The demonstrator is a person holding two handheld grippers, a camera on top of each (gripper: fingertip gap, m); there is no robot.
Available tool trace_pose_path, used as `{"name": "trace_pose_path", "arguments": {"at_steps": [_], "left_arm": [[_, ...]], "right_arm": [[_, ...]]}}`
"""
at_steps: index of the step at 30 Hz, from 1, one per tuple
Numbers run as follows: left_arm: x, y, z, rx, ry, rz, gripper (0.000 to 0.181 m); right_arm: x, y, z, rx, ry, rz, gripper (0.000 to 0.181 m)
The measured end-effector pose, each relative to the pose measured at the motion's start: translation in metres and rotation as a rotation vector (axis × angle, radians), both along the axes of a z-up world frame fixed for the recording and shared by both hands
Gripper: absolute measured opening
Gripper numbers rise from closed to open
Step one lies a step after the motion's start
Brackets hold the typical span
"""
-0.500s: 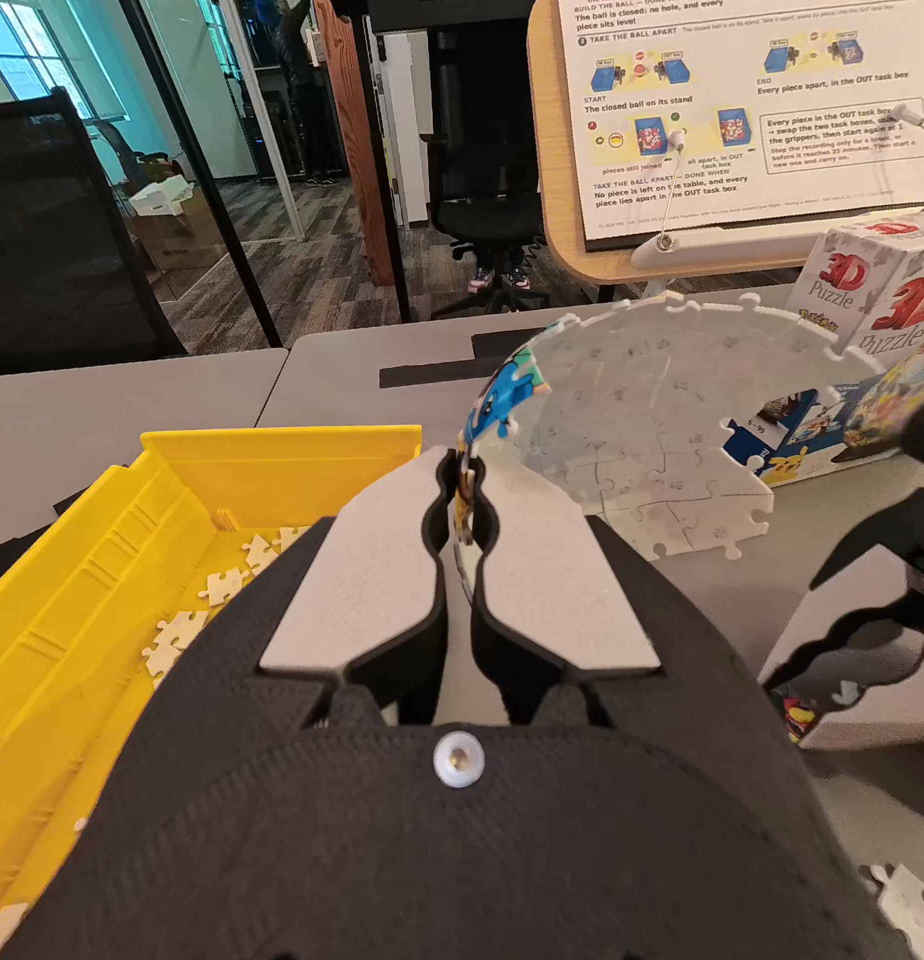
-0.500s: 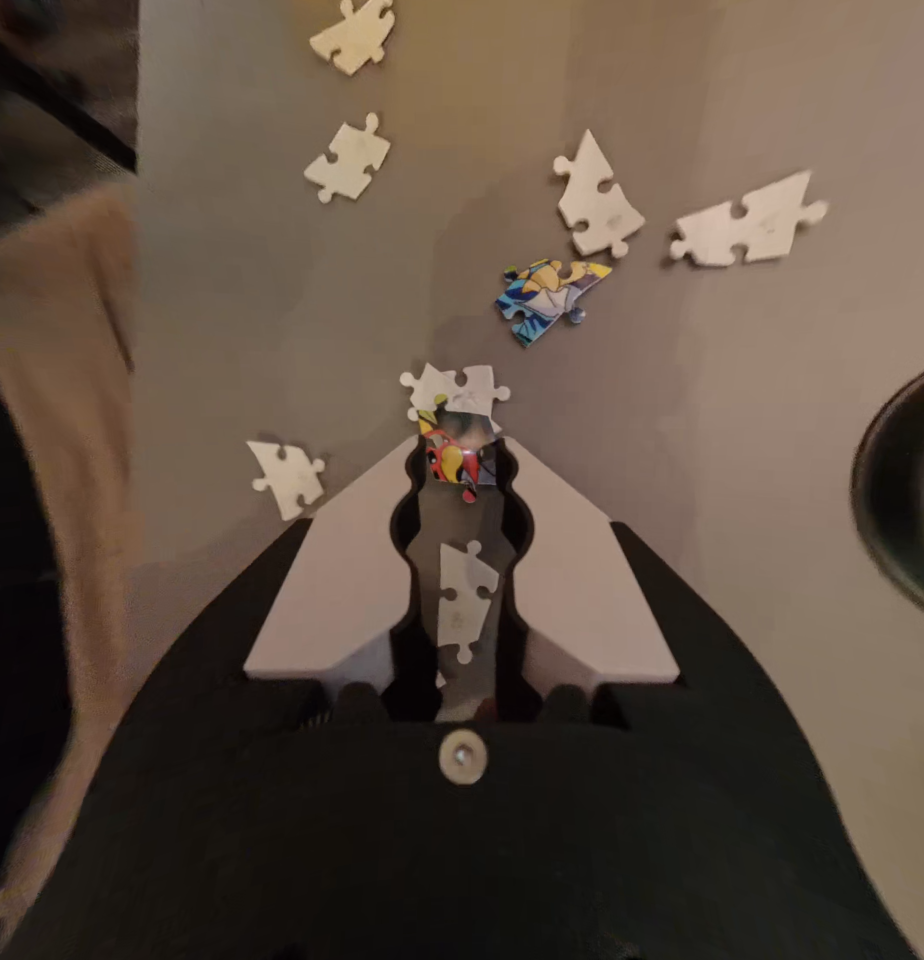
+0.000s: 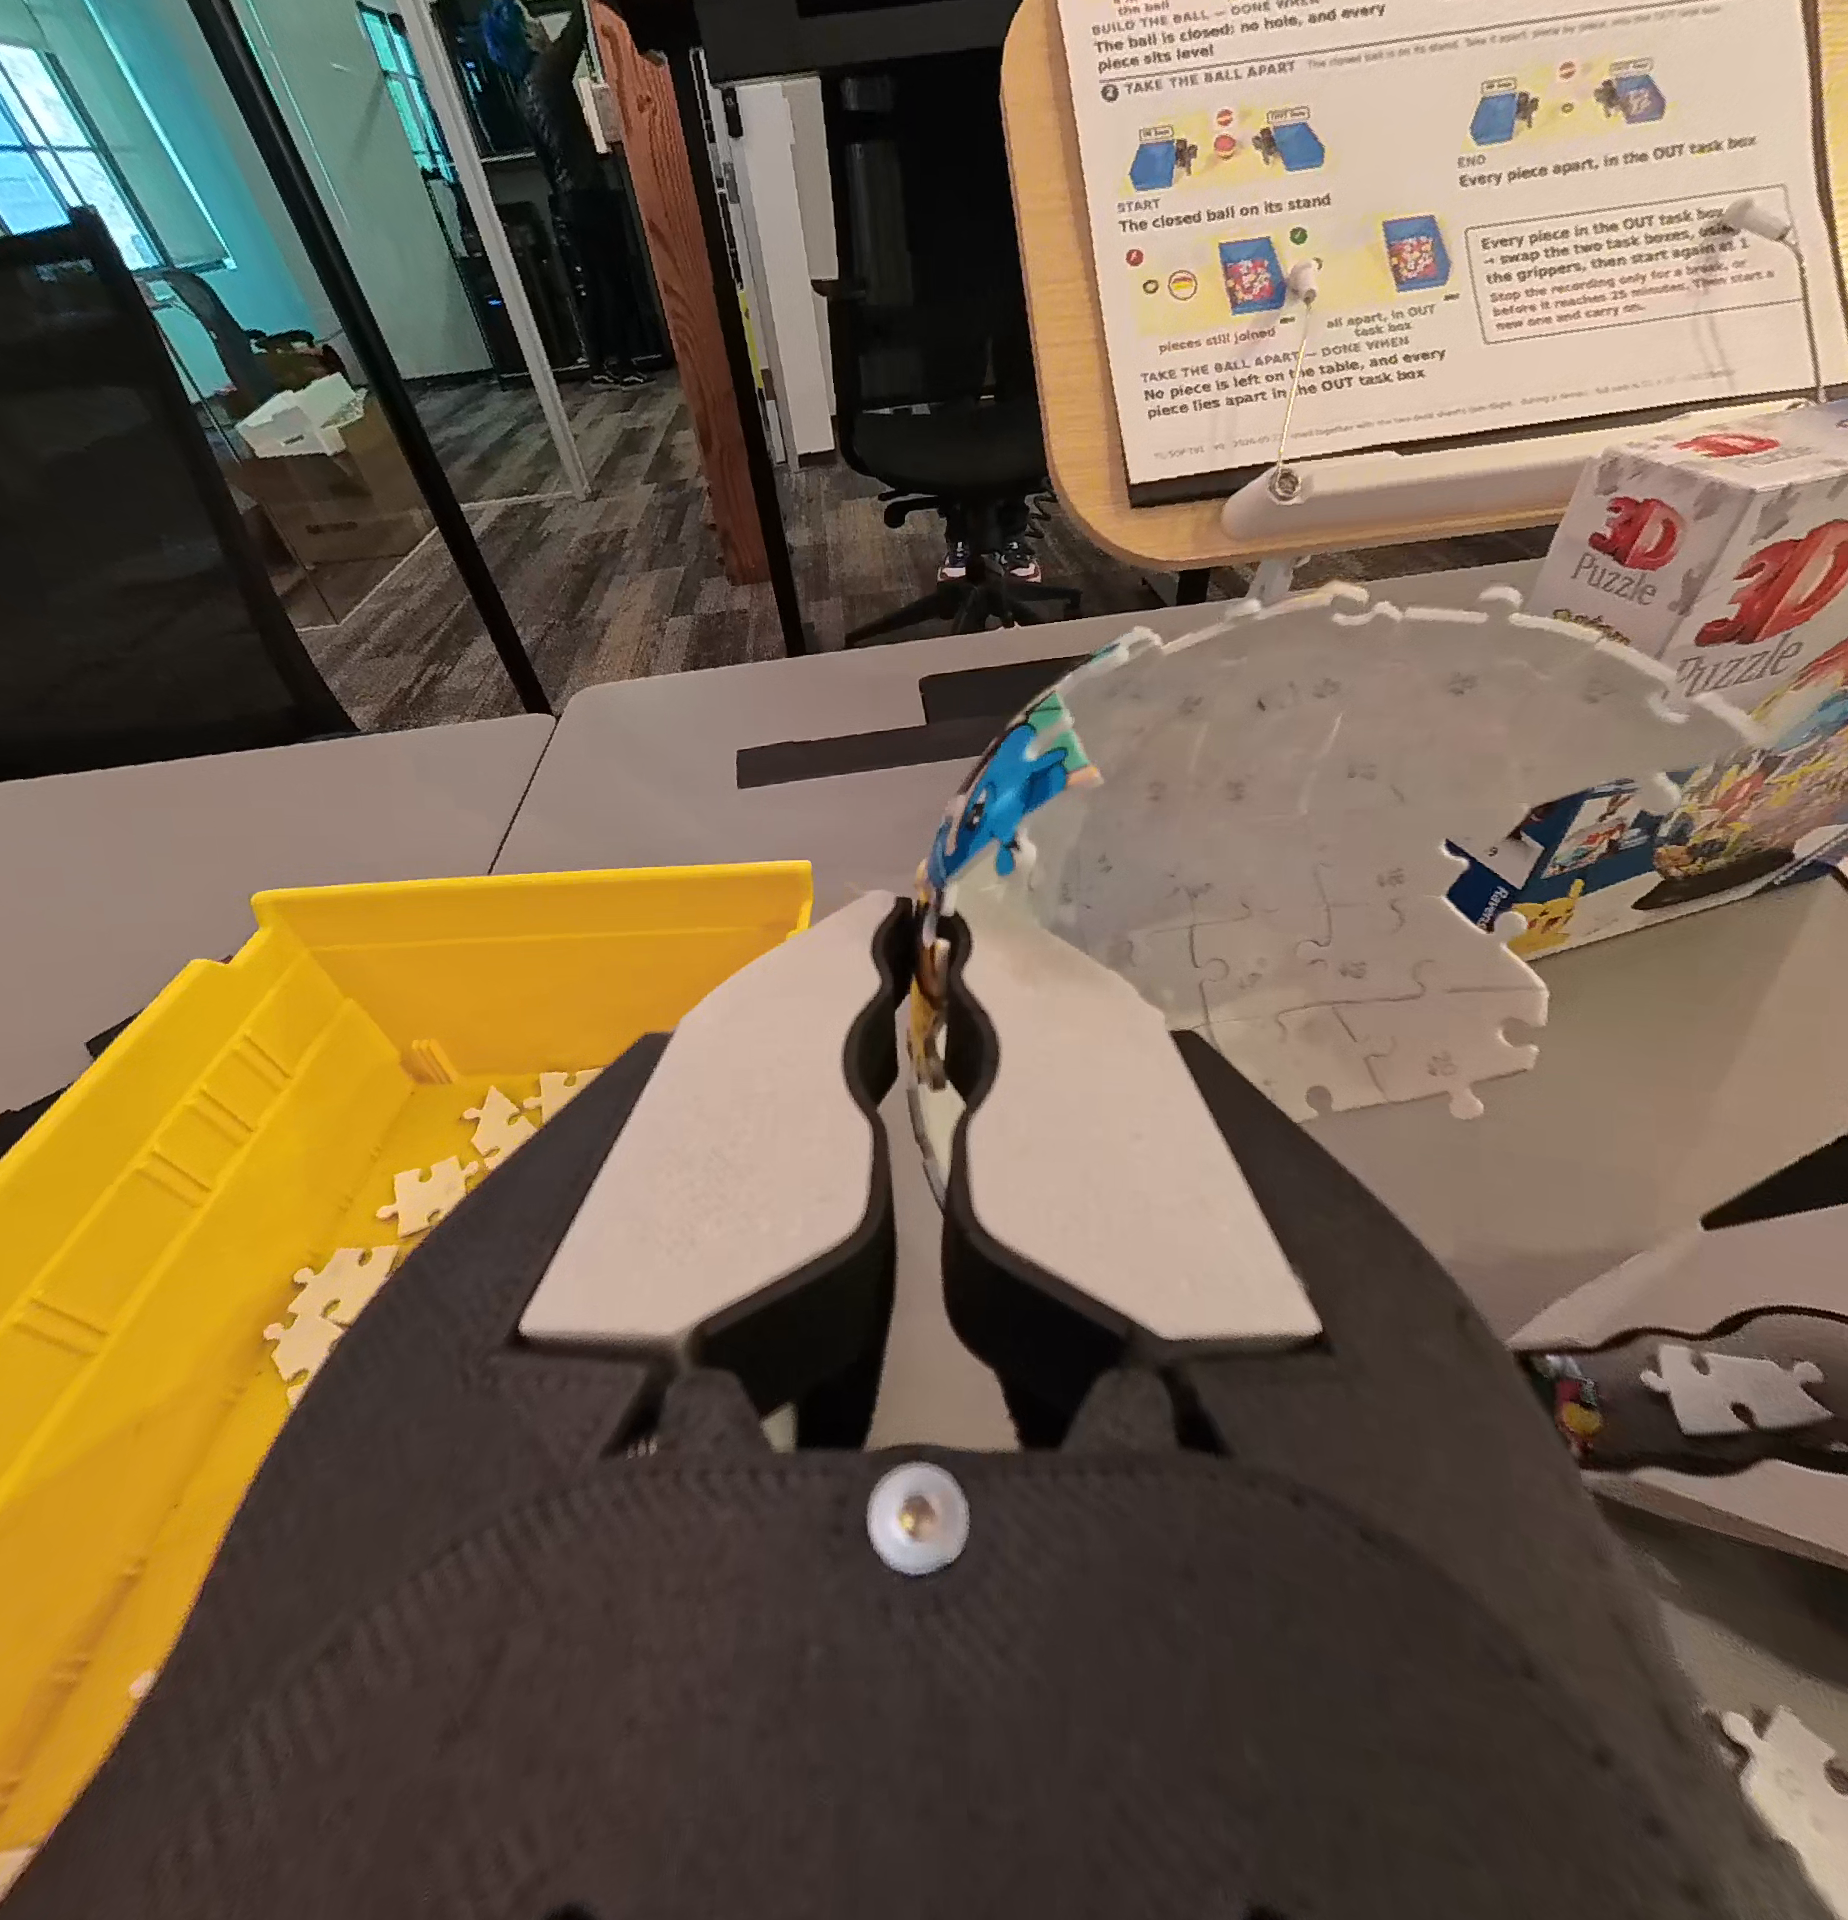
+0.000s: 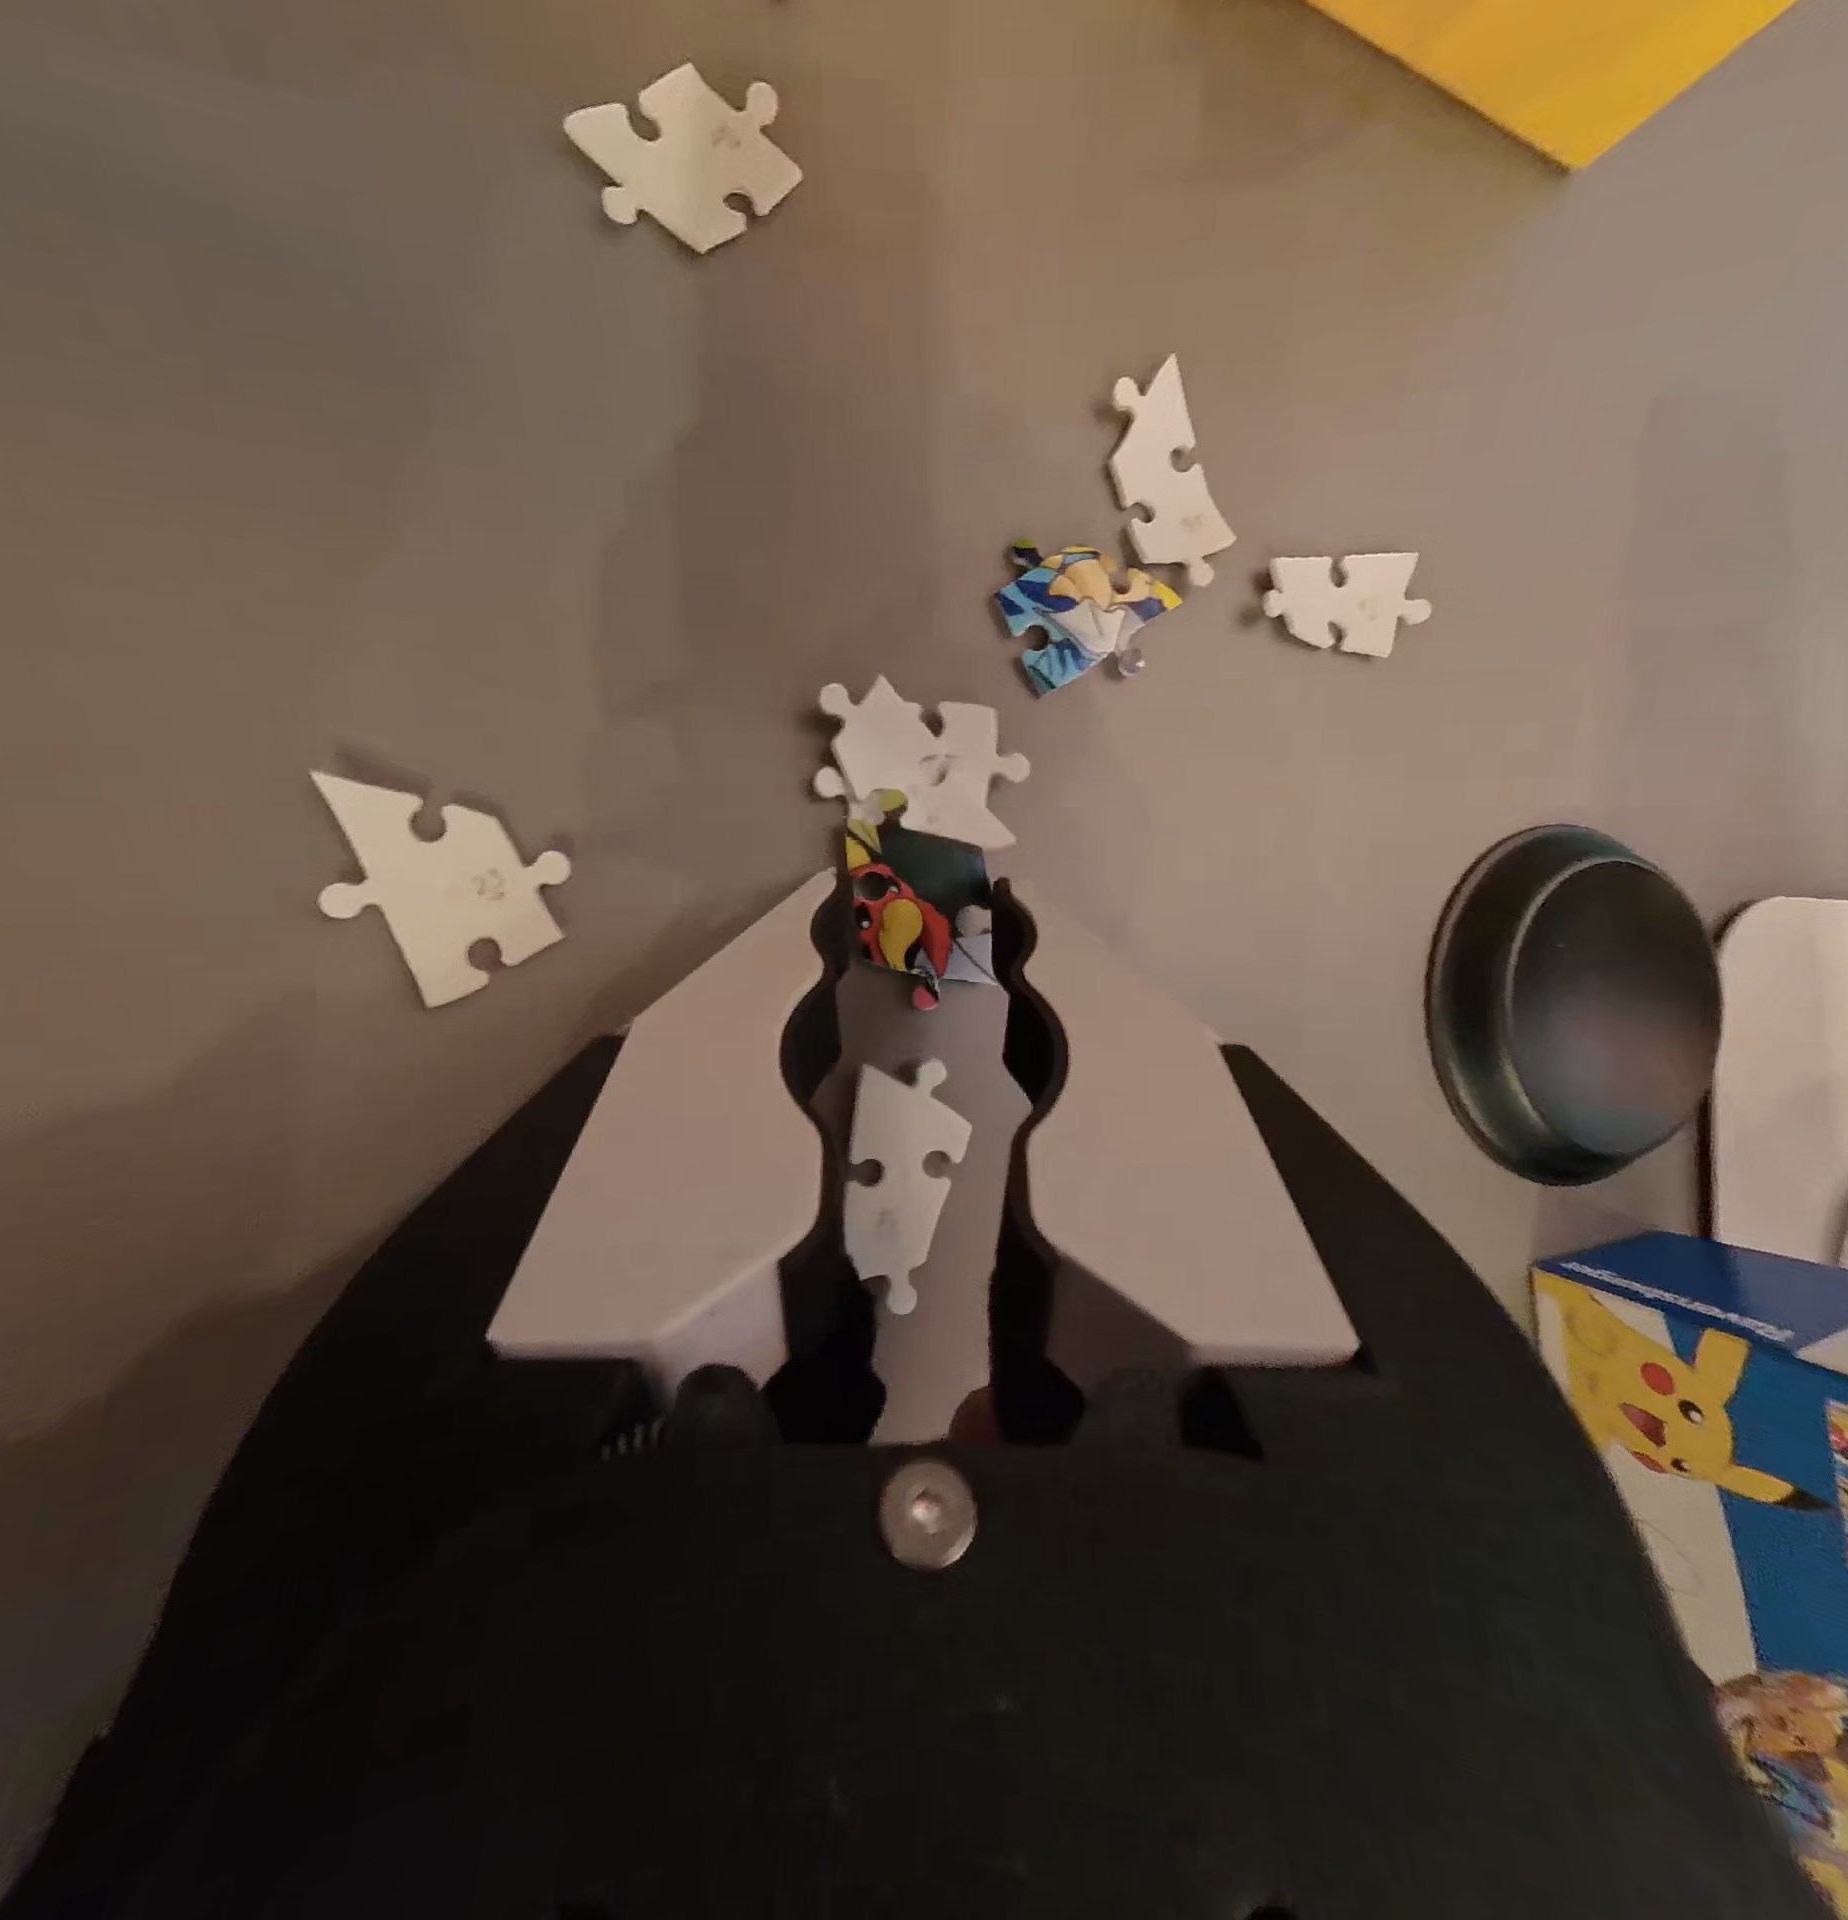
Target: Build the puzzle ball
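Note:
My left gripper (image 3: 925,940) is shut on the rim of the half-built puzzle ball (image 3: 1304,862), a curved shell showing its white inner side, held above the grey table (image 3: 691,790). My right gripper (image 4: 915,904) is shut on a colourful puzzle piece (image 4: 904,914) and holds it over the table, where loose pieces lie: white ones (image 4: 442,888) (image 4: 686,156) (image 4: 1169,478) (image 4: 1346,601), a stacked white pair (image 4: 920,758), a blue-and-yellow one (image 4: 1081,613), and one white piece (image 4: 899,1174) seen between the fingers. The right gripper also shows at the right edge of the left wrist view (image 3: 1730,1382).
A yellow bin (image 3: 276,1049) with several white pieces stands at the left; its corner shows in the right wrist view (image 4: 1543,62). The puzzle's box (image 3: 1730,665) (image 4: 1730,1475) stands at the right. A dark round stand (image 4: 1574,1003) sits on the table. An instruction board (image 3: 1419,208) stands behind. The left gripper's tips are roughly 25 cm from the right gripper's.
My right gripper has swung with its piece; the loose pieces sit differently in view, and the stand, box and bin corner have come in. The left gripper holds the ball almost still.

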State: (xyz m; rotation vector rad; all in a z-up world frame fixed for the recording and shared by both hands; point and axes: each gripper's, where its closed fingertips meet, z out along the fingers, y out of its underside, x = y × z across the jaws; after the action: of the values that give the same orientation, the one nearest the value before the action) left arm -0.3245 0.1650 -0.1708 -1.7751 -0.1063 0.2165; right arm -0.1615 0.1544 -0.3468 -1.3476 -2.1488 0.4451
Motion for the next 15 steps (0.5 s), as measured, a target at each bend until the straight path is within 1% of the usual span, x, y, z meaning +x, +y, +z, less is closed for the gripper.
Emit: {"name": "trace_pose_path", "arguments": {"at_steps": [3,5,7,10,11,13,15], "left_arm": [[0.003,0.0,0.001,0.002,0.004,-0.006,0.003],[0.003,0.001,0.001,0.004,0.008,-0.009,0.003],[0.004,0.001,0.001,0.003,0.01,-0.009,0.003],[0.004,0.001,0.001,0.003,0.007,-0.012,0.003],[0.005,0.002,0.001,0.003,0.007,-0.012,0.003],[0.004,0.002,0.0,0.001,0.008,-0.012,0.003],[0.004,0.002,-0.001,0.0,0.006,-0.012,0.003]], "right_arm": [[-0.002,0.002,0.0,-0.011,0.022,-0.014,0.024],[-0.001,0.0,0.0,-0.088,0.024,-0.036,0.024],[0.001,0.001,0.0,-0.123,0.027,-0.051,0.024],[-0.001,0.003,0.006,-0.223,0.051,-0.097,0.024],[-0.001,0.007,0.008,-0.229,0.052,-0.11,0.024],[-0.002,0.015,0.014,-0.209,0.073,-0.121,0.023],[-0.003,0.031,0.017,-0.093,0.077,-0.139,0.024]]}}
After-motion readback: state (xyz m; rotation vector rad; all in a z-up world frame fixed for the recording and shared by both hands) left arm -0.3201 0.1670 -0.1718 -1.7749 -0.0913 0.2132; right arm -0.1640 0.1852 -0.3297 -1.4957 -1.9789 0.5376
